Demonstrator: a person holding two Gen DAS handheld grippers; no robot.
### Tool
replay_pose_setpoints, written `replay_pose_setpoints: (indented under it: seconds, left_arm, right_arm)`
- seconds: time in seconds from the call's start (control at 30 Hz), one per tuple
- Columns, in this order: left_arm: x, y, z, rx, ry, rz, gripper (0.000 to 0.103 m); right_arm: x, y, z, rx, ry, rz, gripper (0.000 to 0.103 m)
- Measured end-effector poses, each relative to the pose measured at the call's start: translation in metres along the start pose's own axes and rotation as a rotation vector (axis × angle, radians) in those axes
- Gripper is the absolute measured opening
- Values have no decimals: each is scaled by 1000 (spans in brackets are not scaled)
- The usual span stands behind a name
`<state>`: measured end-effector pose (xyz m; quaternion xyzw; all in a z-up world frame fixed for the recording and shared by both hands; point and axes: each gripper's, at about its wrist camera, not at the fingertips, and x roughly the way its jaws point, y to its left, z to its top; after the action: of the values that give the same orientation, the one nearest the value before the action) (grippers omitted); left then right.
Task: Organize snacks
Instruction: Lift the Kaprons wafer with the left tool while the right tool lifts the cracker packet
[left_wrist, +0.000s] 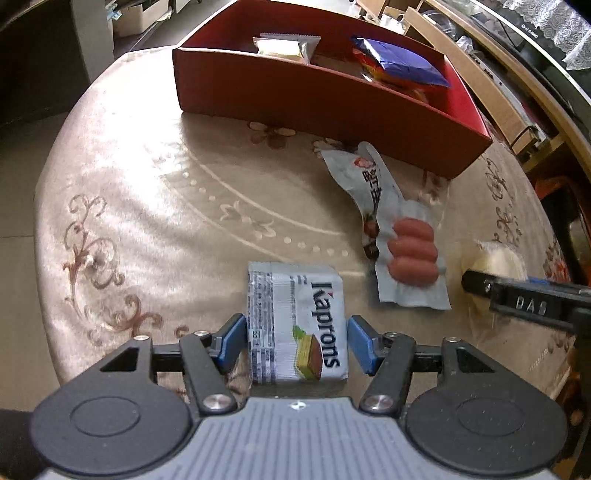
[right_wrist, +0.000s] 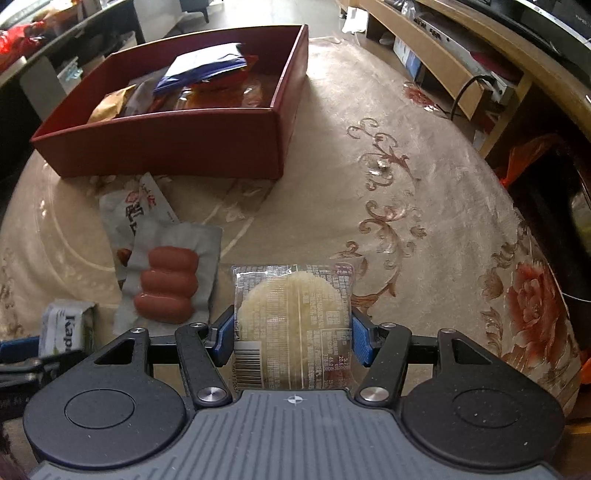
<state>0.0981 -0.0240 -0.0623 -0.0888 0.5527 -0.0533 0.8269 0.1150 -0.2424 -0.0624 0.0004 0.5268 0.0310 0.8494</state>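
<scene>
Lengthwise, wafer pack (left_wrist: 298, 323) points toward red box (left_wrist: 314, 107).

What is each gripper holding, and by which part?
The right gripper clamps the rice cracker packet by its two side edges. The left gripper straddles the Kaproms packet, but its pads look just clear of it: nothing held.

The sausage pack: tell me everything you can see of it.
The sausage pack is a flat, silvery-grey vacuum pouch with three short pink sausages side by side under clear film. It lies on the tablecloth, overlapping a crumpled printed wrapper on its far side. It sits in front of the red box, between the two grippers' packets; neither gripper touches it.
</scene>
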Motion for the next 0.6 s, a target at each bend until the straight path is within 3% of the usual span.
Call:
replay_pose_setpoints:
  seconds: [0.1,0.23,0.33,0.4,0.6]
  left_arm:
    - [3,-4,2,11,7,-10,75]
    - [5,-12,-2,74,1,12,77]
    - [4,-14,-6,97,-14,31,71]
    - [3,-15,-8,111,-20,56,61]
    - [0,-10,-11,108,-22,55,59]
  right_arm:
    - [6,6,-2,-22,23,-11,70]
    - [7,11,-4,-44,22,-24,74]
    - [5,9,-5,-37,21,-21,72]
    - [4,10,-7,-46,20,-30,69]
    - [0,21,-13,-74,19,-31,67]
